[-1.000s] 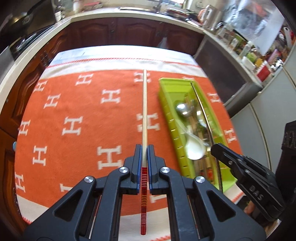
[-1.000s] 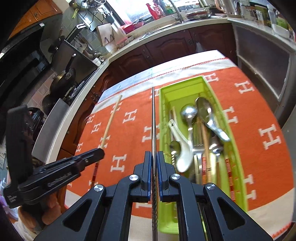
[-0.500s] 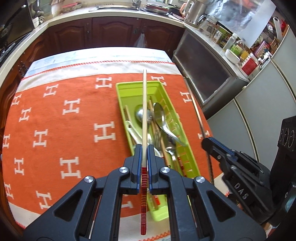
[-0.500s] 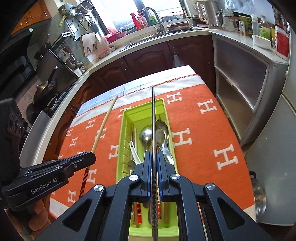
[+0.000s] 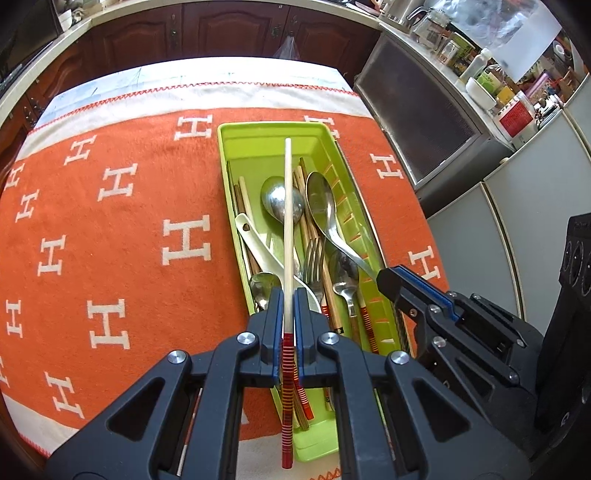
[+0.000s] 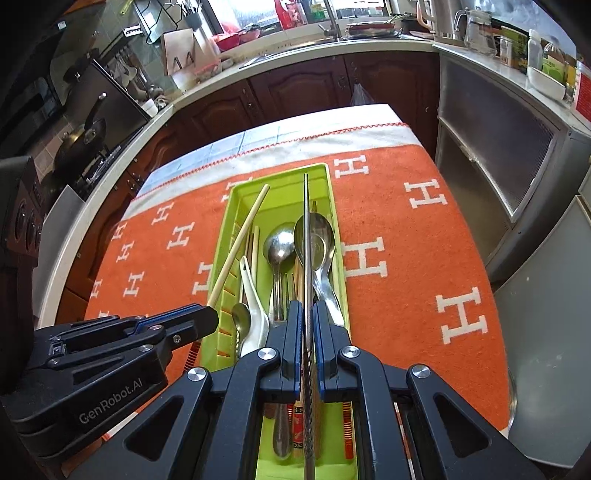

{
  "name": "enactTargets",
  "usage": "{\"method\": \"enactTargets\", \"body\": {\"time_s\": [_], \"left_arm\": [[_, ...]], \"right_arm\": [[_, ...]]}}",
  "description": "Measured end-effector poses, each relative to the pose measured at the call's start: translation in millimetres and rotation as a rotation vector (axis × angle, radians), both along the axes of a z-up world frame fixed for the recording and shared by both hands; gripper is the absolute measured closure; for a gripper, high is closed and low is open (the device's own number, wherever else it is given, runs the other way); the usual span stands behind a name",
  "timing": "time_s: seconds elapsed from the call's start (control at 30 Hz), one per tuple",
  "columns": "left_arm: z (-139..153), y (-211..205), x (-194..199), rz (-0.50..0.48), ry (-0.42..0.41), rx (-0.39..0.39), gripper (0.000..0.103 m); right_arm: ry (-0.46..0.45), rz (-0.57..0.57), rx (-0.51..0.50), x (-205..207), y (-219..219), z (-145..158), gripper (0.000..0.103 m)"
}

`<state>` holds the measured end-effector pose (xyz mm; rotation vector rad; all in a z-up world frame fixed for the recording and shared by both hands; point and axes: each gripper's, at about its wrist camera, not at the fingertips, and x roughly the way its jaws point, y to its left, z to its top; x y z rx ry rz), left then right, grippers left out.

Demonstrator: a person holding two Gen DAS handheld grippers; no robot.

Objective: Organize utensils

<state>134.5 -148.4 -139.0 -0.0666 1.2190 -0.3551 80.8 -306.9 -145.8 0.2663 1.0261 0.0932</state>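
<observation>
My left gripper [image 5: 287,295] is shut on a wooden chopstick [image 5: 287,221] with a red striped end, held over the green utensil tray [image 5: 273,133]. My right gripper [image 6: 306,308] is shut on a metal chopstick [image 6: 306,236], also over the tray [image 6: 236,195]. The tray holds metal spoons [image 5: 282,201], a white ceramic spoon [image 5: 258,251], a fork [image 5: 314,258] and more chopsticks. The left gripper [image 6: 207,317] and its wooden chopstick [image 6: 240,240] show in the right wrist view; the right gripper [image 5: 388,282] shows in the left wrist view.
The tray lies on an orange cloth with white H marks [image 5: 110,221] on a table. Dark wood cabinets [image 5: 184,29] stand beyond the far edge. A grey cabinet [image 5: 424,110] and a counter with jars stand to the right. A stove with pans [image 6: 85,136] is at left.
Both grippers have moved right and closer together, from over the cloth to over the tray. Both chopsticks now point along the tray's length.
</observation>
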Motion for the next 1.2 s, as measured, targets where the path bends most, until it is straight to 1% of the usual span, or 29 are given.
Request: {"method": "enactTargets", "body": {"time_s": [0.1, 0.23, 0.27, 0.33, 0.37, 0.43, 0.53, 0.73, 0.87, 0.97, 1.03, 1.13, 1.2], "left_arm": [[-2, 0, 2, 0.000, -0.004, 0.003, 0.100], [-3, -3, 1, -0.017, -0.020, 0.037, 0.099], [-3, -3, 0, -0.023, -0.019, 0.042, 0.097], [-3, -3, -2, -0.030, -0.017, 0.050, 0.084], [-2, -2, -3, -0.022, -0.027, 0.062, 0.081], [-1, 1, -5, -0.016, -0.041, 0.073, 0.067], [0, 8, -6, -0.001, -0.043, 0.067, 0.055], [0, 14, -9, 0.007, -0.046, 0.074, 0.053], [0, 16, -12, 0.005, -0.050, 0.083, 0.051], [0, 19, -14, 0.009, -0.051, 0.093, 0.045], [0, 22, -14, 0.016, -0.047, 0.094, 0.038], [0, 28, -14, 0.028, -0.039, 0.091, 0.031], [1, 31, -16, 0.035, -0.040, 0.096, 0.028]], "right_arm": [[0.014, 0.017, -0.011, 5, 4, -6, 0.098], [0.035, 0.031, -0.015, 9, 9, -12, 0.096], [0.041, 0.031, -0.007, 10, 9, -15, 0.094], [0.046, 0.026, 0.006, 9, 9, -15, 0.084], [0.046, 0.020, 0.008, 9, 9, -16, 0.084], [0.046, 0.012, 0.010, 7, 7, -18, 0.083], [0.054, -0.001, 0.028, 5, 3, -21, 0.080], [0.057, -0.007, 0.035, 0, 1, -23, 0.072], [0.062, -0.012, 0.041, -4, 3, -25, 0.070], [0.067, -0.016, 0.043, -5, 3, -26, 0.070], [0.071, -0.020, 0.043, -6, 4, -26, 0.070], [0.076, -0.022, 0.043, -8, 4, -26, 0.069], [0.079, -0.019, 0.041, -10, 6, -25, 0.068]]}}
